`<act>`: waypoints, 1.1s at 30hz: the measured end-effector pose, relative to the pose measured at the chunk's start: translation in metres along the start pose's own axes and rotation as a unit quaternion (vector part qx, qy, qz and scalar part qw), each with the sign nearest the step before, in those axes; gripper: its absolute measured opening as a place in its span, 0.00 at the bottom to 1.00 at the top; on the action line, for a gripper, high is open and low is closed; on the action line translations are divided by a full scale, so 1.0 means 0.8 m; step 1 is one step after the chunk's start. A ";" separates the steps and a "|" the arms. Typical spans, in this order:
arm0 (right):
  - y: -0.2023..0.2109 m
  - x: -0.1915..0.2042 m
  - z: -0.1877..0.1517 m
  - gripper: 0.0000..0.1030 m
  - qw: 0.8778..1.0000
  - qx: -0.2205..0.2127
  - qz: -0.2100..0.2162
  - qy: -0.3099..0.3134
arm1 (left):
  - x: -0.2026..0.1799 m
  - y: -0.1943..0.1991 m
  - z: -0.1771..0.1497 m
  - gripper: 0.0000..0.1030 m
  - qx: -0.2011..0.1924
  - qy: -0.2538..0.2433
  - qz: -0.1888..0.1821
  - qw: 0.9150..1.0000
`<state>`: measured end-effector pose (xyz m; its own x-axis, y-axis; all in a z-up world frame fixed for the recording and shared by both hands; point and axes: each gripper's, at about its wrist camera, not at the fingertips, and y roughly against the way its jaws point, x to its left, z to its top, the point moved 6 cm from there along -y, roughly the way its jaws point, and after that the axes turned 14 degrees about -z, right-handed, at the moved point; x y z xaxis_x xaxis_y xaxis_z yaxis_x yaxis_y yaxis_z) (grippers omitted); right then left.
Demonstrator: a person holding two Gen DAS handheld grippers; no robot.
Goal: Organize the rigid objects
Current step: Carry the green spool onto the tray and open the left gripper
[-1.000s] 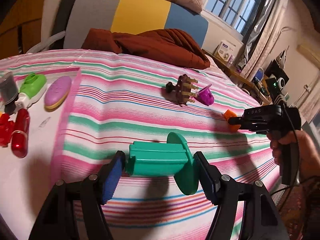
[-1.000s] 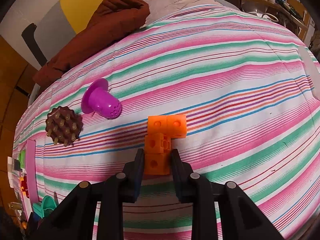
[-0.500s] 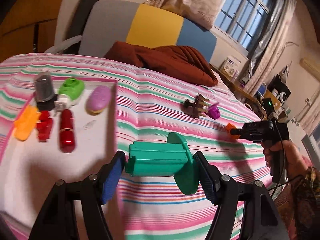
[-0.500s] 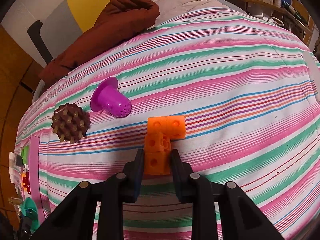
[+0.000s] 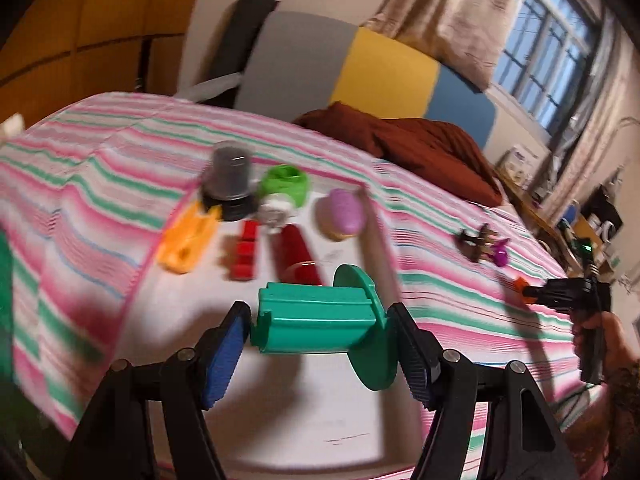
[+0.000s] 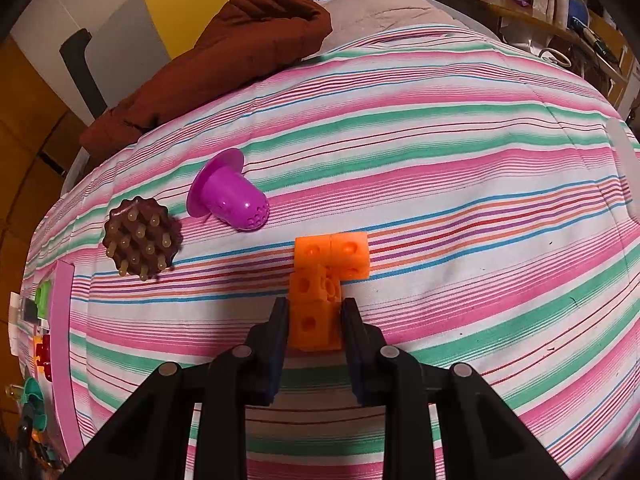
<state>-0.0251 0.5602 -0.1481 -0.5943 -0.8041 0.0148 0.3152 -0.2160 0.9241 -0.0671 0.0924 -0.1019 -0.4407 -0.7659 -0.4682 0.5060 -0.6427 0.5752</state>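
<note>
- A bed spread with a pink, green and white striped sheet [image 6: 440, 152] fills both views; a rust-brown blanket [image 6: 240, 36] lies bunched at the top, against a headboard [image 5: 360, 68] panelled in grey, yellow and blue.
- In the left wrist view, the left gripper [image 5: 318, 334] is clamped end to end on a teal green spool [image 5: 320, 324], its round flange against the right-hand pad, in the lower centre of the frame above a white tray [image 5: 320, 420] with a pink rim.
- On the tray, in the upper middle of the frame, sit a grey cup [image 5: 230, 176], a green cap [image 5: 286, 184], a lilac oval brush [image 5: 344, 212], an orange clip [image 5: 188, 238], red blocks [image 5: 244, 254] and a red tube [image 5: 296, 254]; all are blurred.
- In the right wrist view, the right gripper [image 6: 314, 320] is closed on the nearest cube of an L-shaped orange block piece [image 6: 326, 268], low in the centre of the frame on the sheet.
- Up and to the left lie a purple thimble-shaped cup [image 6: 230, 196] on its side and, just beside it, a brown studded disc [image 6: 140, 236]; the two are apart.
- The tray's pink edge runs down the far left of that view.
- The room: a barred window [image 5: 548, 48] with beige curtains at the upper right of the left wrist view, wooden panelling [image 5: 80, 20] at the upper left, and a cluttered wooden shelf [image 6: 520, 16] along the upper right of the right wrist view.
</note>
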 end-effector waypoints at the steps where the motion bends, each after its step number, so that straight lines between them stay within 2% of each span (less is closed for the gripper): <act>1: -0.002 0.002 0.001 0.25 1.000 0.000 0.000 0.000 | 0.008 0.001 0.000 0.69 0.000 0.004 0.007 1.000; 9: 0.004 0.004 -0.005 0.25 1.000 -0.003 0.002 0.009 | 0.049 -0.003 0.001 0.69 0.002 0.007 0.051 0.999; 15: -0.007 0.001 0.003 0.25 1.000 0.000 -0.003 0.009 | 0.063 -0.003 0.002 0.71 0.000 0.006 0.077 0.997; 25: -0.009 -0.001 0.003 0.25 1.000 0.001 -0.006 0.009 | 0.052 0.025 -0.006 0.96 -0.044 -0.003 0.097 0.994; 33: -0.002 0.004 0.001 0.25 1.000 -0.007 0.003 0.018 | 0.036 0.029 -0.011 1.00 -0.041 -0.002 0.093 0.995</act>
<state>-0.0278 0.5584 -0.1489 -0.5652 -0.8249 0.0062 0.3285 -0.2182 0.9190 -0.0616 0.0554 -0.1083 -0.3358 -0.8721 -0.3558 0.6375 -0.4886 0.5957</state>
